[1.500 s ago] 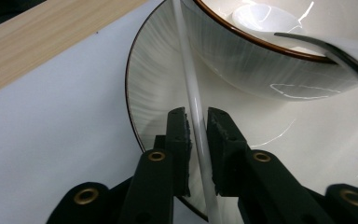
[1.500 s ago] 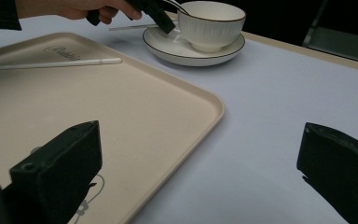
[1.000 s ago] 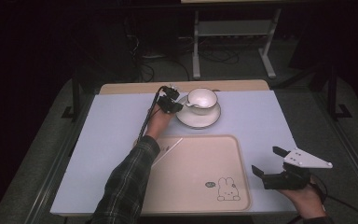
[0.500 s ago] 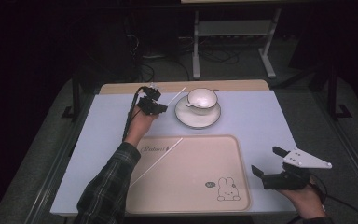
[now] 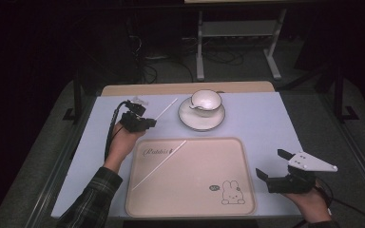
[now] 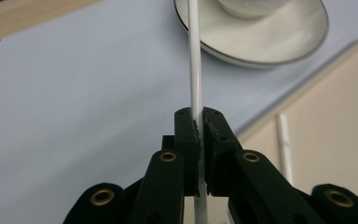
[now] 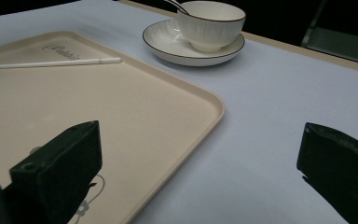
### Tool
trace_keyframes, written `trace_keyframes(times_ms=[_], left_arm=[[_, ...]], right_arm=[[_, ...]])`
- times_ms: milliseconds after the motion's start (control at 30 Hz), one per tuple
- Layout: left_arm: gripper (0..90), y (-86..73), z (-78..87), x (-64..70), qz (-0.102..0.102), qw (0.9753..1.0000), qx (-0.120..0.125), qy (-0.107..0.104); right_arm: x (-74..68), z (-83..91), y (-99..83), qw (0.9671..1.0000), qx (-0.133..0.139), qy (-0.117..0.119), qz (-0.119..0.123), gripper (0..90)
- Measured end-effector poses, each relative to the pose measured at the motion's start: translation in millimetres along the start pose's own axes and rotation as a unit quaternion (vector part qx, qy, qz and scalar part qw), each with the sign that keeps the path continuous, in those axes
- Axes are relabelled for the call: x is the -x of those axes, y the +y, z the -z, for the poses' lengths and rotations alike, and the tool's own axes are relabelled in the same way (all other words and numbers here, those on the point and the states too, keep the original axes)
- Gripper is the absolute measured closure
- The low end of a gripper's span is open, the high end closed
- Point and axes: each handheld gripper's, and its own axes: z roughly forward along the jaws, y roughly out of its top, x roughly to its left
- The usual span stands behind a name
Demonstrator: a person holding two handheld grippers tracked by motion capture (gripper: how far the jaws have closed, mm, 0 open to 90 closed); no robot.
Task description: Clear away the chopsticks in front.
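Dark floor and metal stands lie behind the pale blue surface (image 5: 266, 128), which carries everything. Nearest the person sits a large beige rectangular plastic tray (image 5: 204, 190) with a rabbit drawing, and a thin white chopstick (image 5: 159, 164) lies slantwise on its left part. Beyond the tray stands a white ribbed saucer (image 5: 201, 116) bearing a white ribbed cup (image 5: 206, 99). Left of the saucer, the left tongs (image 5: 148, 121) are clamped on a second thin white stick (image 6: 195, 70), held above the surface and pointing toward the saucer. Right of the tray, the right tongs (image 5: 272, 165) hover with jaws spread wide, holding nothing.
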Motion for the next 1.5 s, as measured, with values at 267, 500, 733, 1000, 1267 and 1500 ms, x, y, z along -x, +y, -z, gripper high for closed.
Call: trace_keyframes(times_ms=[267, 500, 733, 1000, 1267, 1500], left_arm=[[84.8, -29.4, 19.6, 21.4, 0.005, 0.9998, 0.004, -0.02], [84.8, -50.1, 23.9, 40.8, -0.003, 0.9994, -0.004, -0.034], [84.8, -71.6, 21.1, 60.2, -0.011, 0.9984, -0.02, -0.051], [84.7, -86.5, 8.4, 79.5, -0.022, 0.9963, -0.05, -0.066], [84.4, -90.4, -4.6, 82.7, -0.033, 0.9958, -0.068, -0.052], [83.8, -91.2, -6.6, 82.9, -0.029, 0.9957, -0.069, -0.055]], right_arm=[[-0.9, -0.2, 0.2, 1.0, -0.001, -0.001, 0.002, 0.0], [-0.9, -0.7, 0.9, 1.0, -0.001, -0.001, 0.002, 0.0], [-1.3, -1.0, 0.5, 1.0, -0.002, -0.001, 0.003, 0.0], [-1.4, -1.3, 0.5, 1.0, -0.003, -0.001, 0.004, 0.0], [-1.7, -1.0, 0.7, 1.0, -0.003, -0.002, 0.005, 0.0], [-1.8, -1.2, 0.7, 1.0, -0.003, -0.001, 0.004, 0.0]])
